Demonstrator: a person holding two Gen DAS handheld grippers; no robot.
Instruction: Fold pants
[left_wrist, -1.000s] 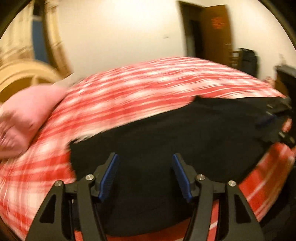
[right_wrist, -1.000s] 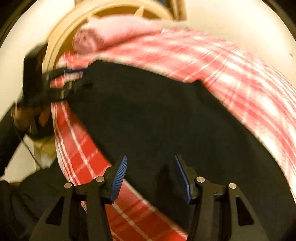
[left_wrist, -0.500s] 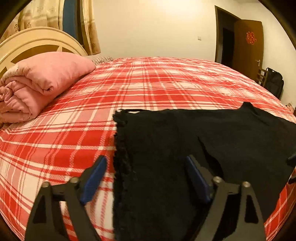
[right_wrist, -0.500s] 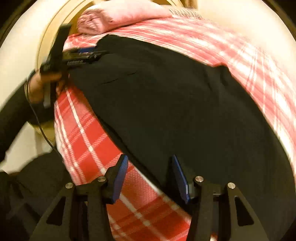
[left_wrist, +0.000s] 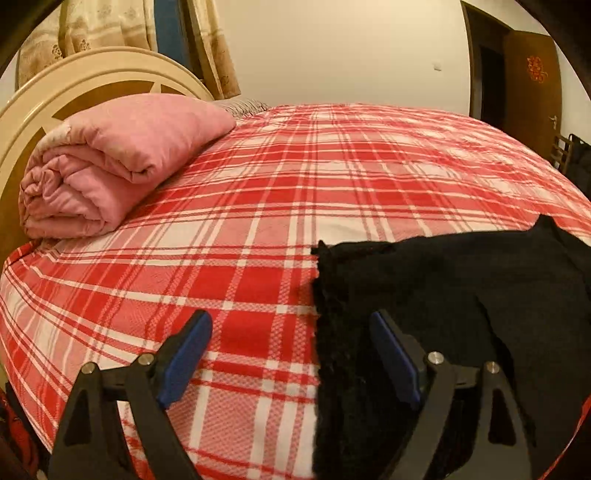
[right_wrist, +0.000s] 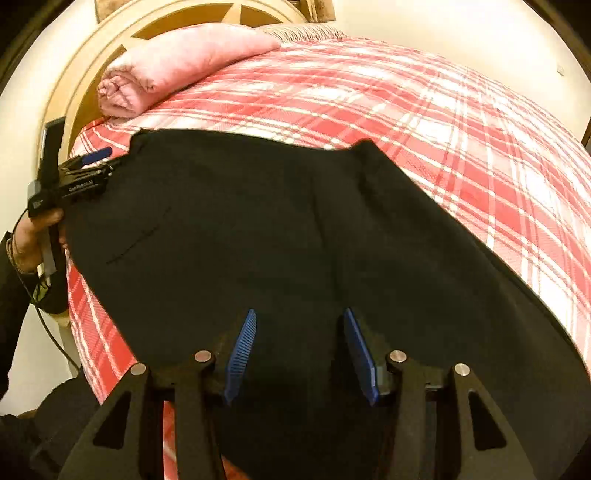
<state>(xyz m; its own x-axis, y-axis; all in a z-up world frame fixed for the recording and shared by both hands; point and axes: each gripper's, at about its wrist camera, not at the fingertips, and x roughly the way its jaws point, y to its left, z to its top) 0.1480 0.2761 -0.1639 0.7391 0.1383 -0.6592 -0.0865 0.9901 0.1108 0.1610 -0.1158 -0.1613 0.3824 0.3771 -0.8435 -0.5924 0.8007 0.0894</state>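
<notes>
1. Black pants (right_wrist: 280, 236) are spread flat on the red plaid bed (left_wrist: 258, 192), along the near edge. Seen from the left claw they sit right of center and run off to the right. Seen from the right claw they fill nearly everything ahead of the fingers.
2. Left claw (left_wrist: 291, 354) is wide open w/ nothing in it. The fuzzy raw-looking end edge of the pants runs up between its fingers, closer to the right finger. The left finger is over bare sheet.
3. Right claw (right_wrist: 299, 354) is open too, about mid width, empty, and pointed at plain black cloth. Can't tell if the tips touch the fabric or just hover over it.
4. From the right cam you can see the left claw way off to the front-left, at the far corner of the pants, w/ a hand (right_wrist: 35, 236) holding it.
5. Handling guess: soft, floppy, prob light-to-medium weight, not slippery, nothing fragile. It'll sag and bunch if grabbed mid-panel, so pinching the flat middle is a bad idea imo.
6. Where to grab: edges or corners. Left claw is lined up on that end hem, so close down on the hem itself. Right should slide to the near edge or corner and not bite the middle.
7. Pink rolled blanket (left_wrist: 110, 162) is far front-left of the left claw, well apart from the pants, not in the way.
8. Progress: looks early to me. A step in the cloth hints at layers, but I can't tell how many.
</notes>
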